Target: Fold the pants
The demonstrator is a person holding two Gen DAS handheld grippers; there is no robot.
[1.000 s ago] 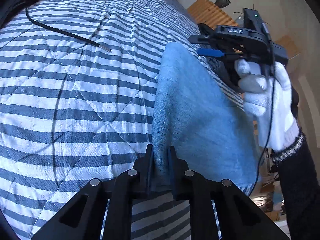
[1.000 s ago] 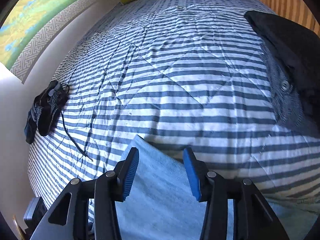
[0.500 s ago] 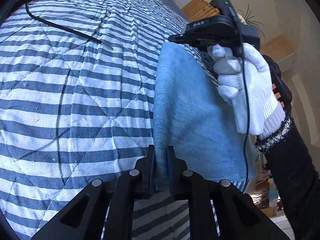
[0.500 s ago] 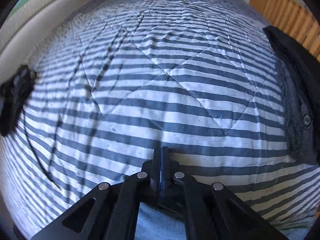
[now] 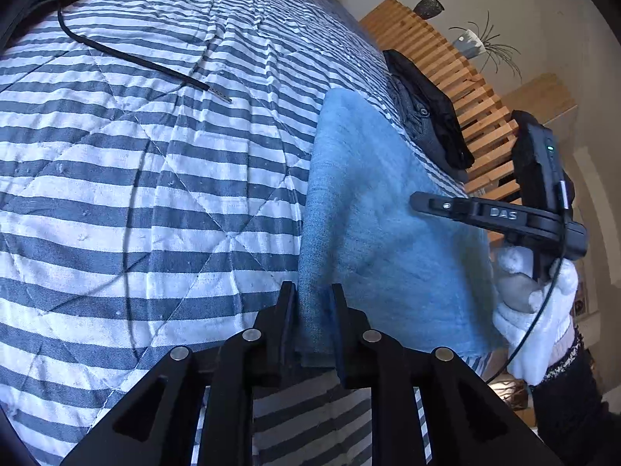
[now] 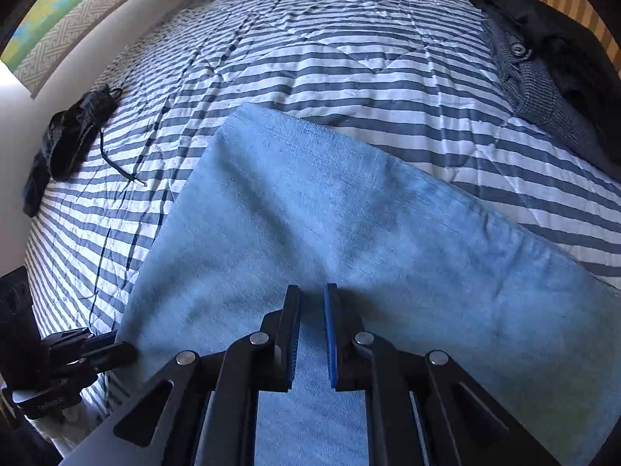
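A striped bed (image 6: 349, 50) holds blue pants (image 6: 349, 213). The left gripper (image 5: 312, 310) jaws pinch their edge. The right gripper (image 6: 311, 310) jaws sit slightly apart, holding nothing.

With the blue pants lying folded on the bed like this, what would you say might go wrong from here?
1. The left gripper pinches only one edge of the pants, so pulling could drag the fold askew.
2. The right gripper hovers over the cloth with a narrow gap between its fingers and nothing gripped; closing here may bunch the top layer.
3. The black cord lies on the striped quilt nearby and could snag.
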